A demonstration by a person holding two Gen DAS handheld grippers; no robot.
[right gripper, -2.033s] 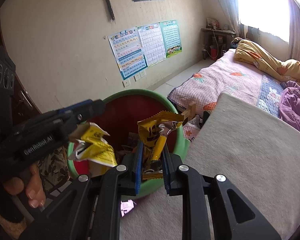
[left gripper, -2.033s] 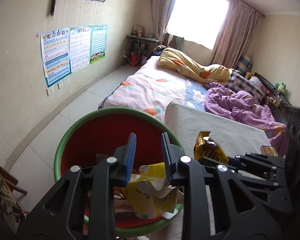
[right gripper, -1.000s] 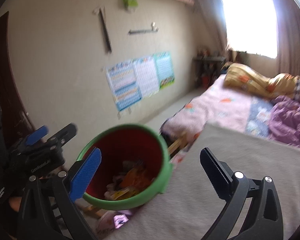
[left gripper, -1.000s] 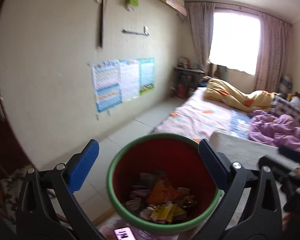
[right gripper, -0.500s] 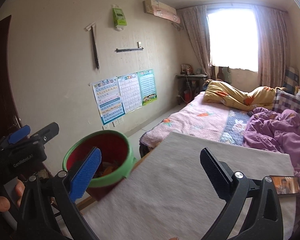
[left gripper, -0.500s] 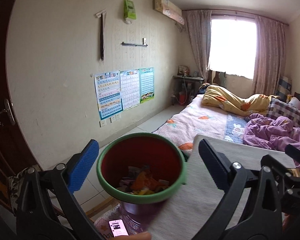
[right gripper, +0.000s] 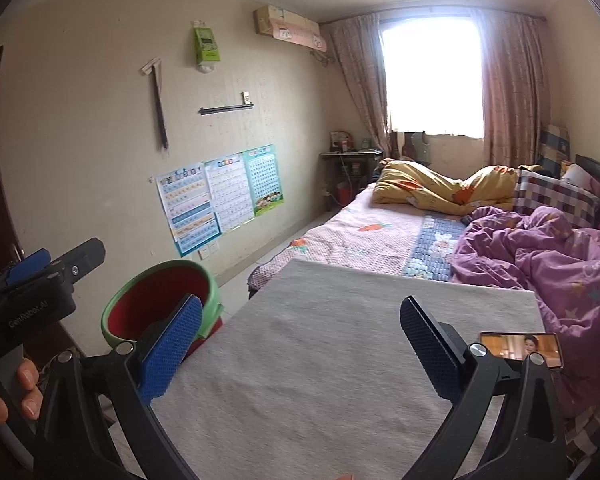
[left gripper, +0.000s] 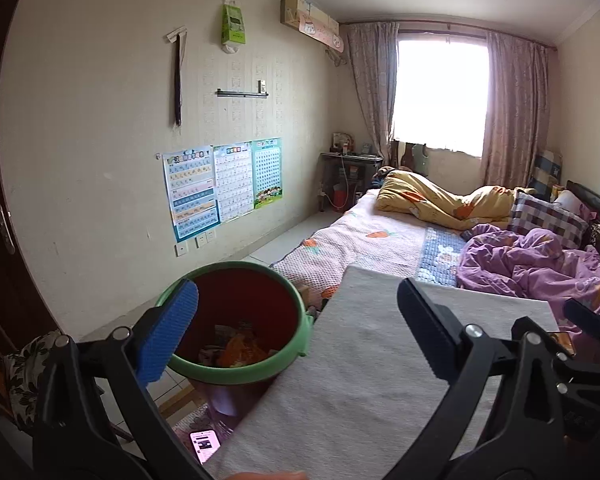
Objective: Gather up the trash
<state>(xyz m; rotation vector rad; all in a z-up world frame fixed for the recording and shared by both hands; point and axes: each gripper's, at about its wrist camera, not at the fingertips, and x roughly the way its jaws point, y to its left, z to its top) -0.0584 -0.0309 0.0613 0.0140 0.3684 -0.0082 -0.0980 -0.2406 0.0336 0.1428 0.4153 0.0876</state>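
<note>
Beside table [right gripper: 340, 360], 1 bin [left gripper: 236, 374], 2 phones [right gripper: 520, 345]

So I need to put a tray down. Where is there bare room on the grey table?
Most of the grey table is bare, from the bin side across to the phone at its right edge. The bin is crowded with wrappers.

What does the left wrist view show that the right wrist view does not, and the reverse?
Only the left wrist view shows the wrappers inside the red bin with the green rim, a pink-screen phone below it, and the door handle. Only the right wrist view shows the phone playing video on the grey table, and the left gripper itself. Both show the bin, the table, the bed and wall posters.
</note>
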